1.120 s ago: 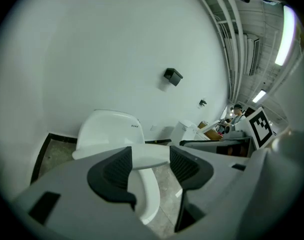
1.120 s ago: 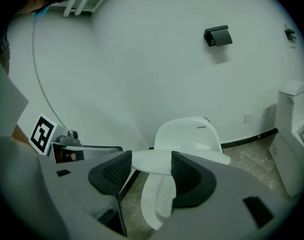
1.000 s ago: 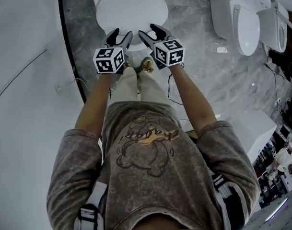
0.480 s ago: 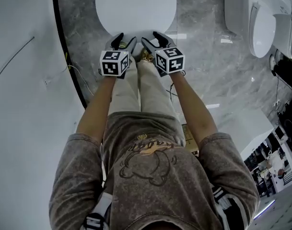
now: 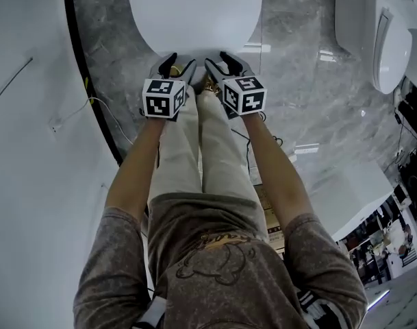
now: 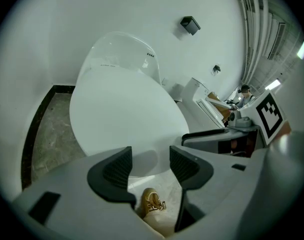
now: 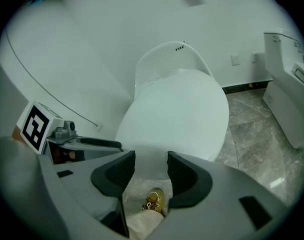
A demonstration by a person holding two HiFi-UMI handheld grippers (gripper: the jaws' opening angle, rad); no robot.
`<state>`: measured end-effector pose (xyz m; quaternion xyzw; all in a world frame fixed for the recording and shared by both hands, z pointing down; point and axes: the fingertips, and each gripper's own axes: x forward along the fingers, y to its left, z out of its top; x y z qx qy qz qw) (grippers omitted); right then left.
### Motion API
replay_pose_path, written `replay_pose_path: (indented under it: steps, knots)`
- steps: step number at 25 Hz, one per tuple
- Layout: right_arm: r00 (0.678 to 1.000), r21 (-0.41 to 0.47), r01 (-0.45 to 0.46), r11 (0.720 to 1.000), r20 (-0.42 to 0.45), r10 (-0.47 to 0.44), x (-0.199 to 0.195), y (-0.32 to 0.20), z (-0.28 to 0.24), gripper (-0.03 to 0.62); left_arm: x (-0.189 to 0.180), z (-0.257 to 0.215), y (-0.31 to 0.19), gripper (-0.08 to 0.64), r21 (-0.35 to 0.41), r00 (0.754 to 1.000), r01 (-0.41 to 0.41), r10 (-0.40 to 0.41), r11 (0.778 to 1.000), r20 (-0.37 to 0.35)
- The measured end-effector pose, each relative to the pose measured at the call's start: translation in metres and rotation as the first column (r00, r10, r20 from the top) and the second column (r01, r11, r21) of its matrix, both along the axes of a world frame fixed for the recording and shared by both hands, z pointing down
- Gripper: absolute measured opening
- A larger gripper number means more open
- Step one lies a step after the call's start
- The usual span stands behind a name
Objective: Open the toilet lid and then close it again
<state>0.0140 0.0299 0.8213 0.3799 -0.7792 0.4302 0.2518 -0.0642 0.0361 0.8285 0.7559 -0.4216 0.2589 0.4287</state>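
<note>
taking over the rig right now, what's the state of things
Left gripper: open, empty, at the front edge of the lid.
Right gripper: open, its jaws have just been closing a little, nothing pinched between them; also at the front edge.
Lid: down flat on the toilet.
Done: grippers are in place side by side; no lift shows yet.
Left: catch the front edge, raise the lid fully, then lower it shut.

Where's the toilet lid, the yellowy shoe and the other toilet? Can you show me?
toilet lid point(image 5: 194, 9), head view, middle of its closed white top.
shoe point(image 6: 152, 203), left gripper view, on its laces, below the jaws.
other toilet point(image 5: 392, 46), head view, its white front, far right.
</note>
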Motion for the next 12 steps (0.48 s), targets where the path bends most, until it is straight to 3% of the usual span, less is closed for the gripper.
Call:
replay_pose_path:
  steps: [8,12]
  knots:
    - [1.0,-0.026,-0.013,1.0,-0.003,0.013,0.003,-0.005,0.021,0.212,0.003,0.016,-0.005,0.239,-0.013,0.999,0.033,-0.032,0.999,0.021]
    - [1.0,-0.052,-0.005,0.999,0.007,0.006,0.003,-0.005,0.004,0.198,0.001,0.0,-0.006,0.239,-0.041,1.0,0.028,-0.028,0.999,0.014]
